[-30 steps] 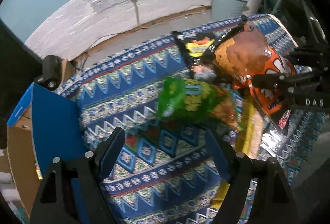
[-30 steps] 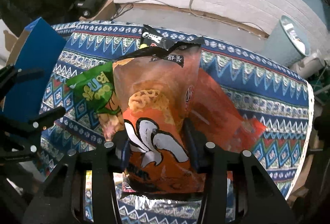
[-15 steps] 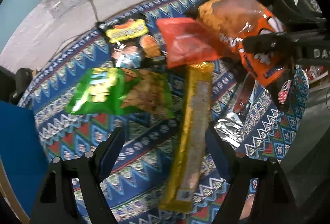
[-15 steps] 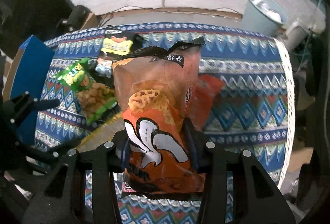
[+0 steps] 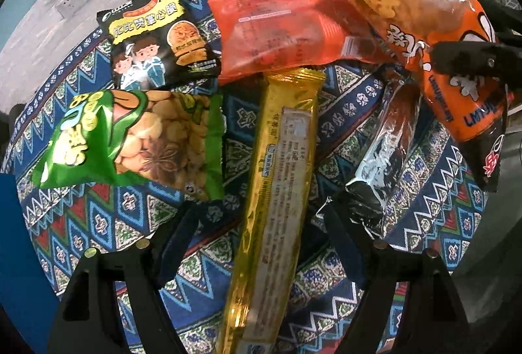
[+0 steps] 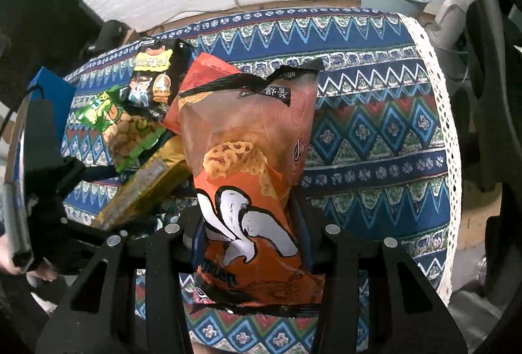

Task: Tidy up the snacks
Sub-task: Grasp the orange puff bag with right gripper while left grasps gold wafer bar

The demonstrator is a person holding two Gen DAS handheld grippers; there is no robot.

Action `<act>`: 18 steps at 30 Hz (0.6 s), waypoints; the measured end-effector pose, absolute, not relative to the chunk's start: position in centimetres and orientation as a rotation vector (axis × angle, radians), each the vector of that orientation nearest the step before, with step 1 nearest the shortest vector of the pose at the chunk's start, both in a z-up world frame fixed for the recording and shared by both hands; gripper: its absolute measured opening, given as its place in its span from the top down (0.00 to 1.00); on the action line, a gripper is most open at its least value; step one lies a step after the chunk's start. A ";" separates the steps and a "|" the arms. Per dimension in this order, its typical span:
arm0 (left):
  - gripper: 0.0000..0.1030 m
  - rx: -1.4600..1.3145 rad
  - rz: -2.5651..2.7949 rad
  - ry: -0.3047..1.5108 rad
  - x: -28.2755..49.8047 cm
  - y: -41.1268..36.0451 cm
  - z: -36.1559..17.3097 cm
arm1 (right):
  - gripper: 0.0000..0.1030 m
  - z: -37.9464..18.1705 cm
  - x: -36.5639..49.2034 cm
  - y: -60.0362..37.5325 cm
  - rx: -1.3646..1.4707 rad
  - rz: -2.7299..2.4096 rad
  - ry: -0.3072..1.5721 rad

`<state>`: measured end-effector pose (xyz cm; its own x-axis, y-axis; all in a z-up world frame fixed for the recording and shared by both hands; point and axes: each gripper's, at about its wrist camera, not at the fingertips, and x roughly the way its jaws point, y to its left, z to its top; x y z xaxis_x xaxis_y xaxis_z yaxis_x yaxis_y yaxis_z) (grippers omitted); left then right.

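Orange bag (image 6: 251,177) sits clamped in the right tool (image 6: 249,223), raised off the desk (image 6: 375,132). Left tool (image 5: 261,236) gapes empty, astride the gold pack (image 5: 277,191).

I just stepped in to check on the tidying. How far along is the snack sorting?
Early on; nothing looks sorted. In hand: the right gripper is shut on the orange chip bag. Left on the cloth: green nut bag, black bag, red packet, gold pack, silver wrapper. The left gripper is open.

matte black two-finger grippers (image 5: 261,230) (image 6: 248,223), silver round screws, triangular cutouts
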<state>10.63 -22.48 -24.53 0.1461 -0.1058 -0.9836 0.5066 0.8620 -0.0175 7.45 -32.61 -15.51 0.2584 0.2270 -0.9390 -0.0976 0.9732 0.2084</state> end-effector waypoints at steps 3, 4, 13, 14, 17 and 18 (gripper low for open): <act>0.53 0.341 -0.465 1.366 10.5 -22.7 -24.9 | 0.58 -15.6 7.6 -32.7 0.123 0.220 1.288; 0.58 0.353 -0.460 1.354 10.5 -22.6 -24.8 | 0.58 -15.6 7.6 -32.8 0.124 0.220 1.288; 0.69 0.374 -0.464 1.334 7.3 -20.8 -24.3 | 0.58 -15.5 7.8 -31.9 0.103 0.234 1.286; 0.69 0.375 -0.459 1.334 7.0 -20.5 -24.2 | 0.58 -15.5 7.8 -31.7 0.101 0.236 1.286; 0.69 0.386 -0.464 1.327 5.5 -19.9 -23.3 | 0.58 -15.3 7.8 -31.2 0.090 0.243 1.285; 0.69 0.396 -0.465 1.321 4.9 -19.8 -23.0 | 0.58 -15.2 7.7 -30.9 0.086 0.245 1.284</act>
<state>4.94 -19.77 -23.00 0.1812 -0.0990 -0.9785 0.5356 0.8443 0.0138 7.72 -30.94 -15.25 0.2611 0.2284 -0.9379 -0.1331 0.9709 0.1993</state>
